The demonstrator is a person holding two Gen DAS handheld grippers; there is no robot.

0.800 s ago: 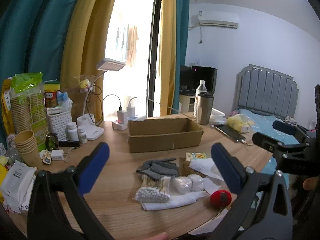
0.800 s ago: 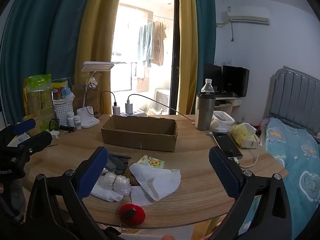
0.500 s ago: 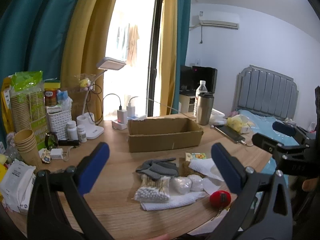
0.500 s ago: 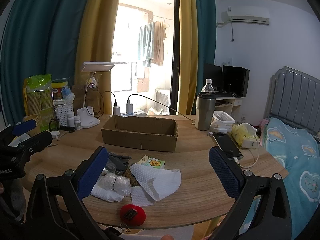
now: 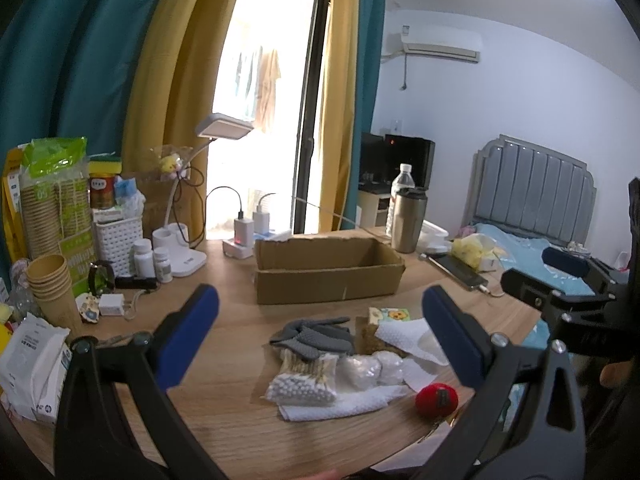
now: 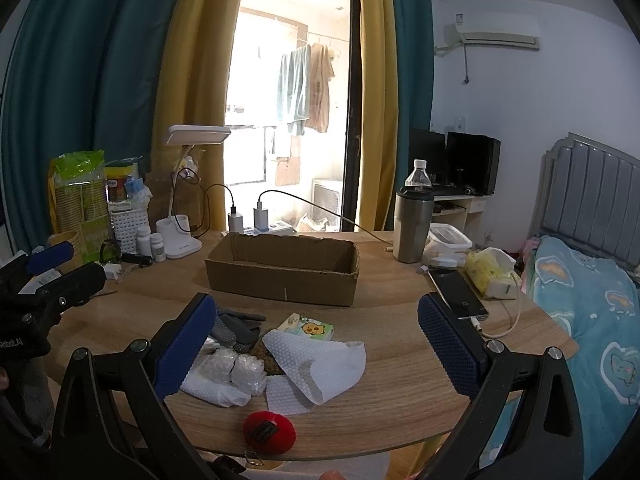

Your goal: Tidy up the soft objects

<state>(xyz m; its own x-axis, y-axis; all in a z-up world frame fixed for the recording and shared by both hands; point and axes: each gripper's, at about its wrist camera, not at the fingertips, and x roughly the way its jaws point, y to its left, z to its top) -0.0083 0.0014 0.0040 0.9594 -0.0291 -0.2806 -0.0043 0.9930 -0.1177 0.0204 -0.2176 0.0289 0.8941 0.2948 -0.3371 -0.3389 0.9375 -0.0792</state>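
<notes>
soft things (image 5: 340, 364) lie in a pile on the table (image 5: 224, 412) in front of the box (image 5: 326, 270) | left gripper (image 5: 320, 340) jaws wide apart, holding nothing | right gripper (image 6: 314, 338) jaws wide apart, holding nothing

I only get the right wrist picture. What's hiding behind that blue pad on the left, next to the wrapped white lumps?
Observer: A clear bag of cotton swabs, lying just in front of the gray gloves.
Operator: Anything further left that I'm missing?
Observer: Yes, a white plastic pack sits at the left edge of the table.
Operator: And the other gripper, is it carrying something?
Observer: No. The left gripper is open, with nothing between its pads.
</notes>
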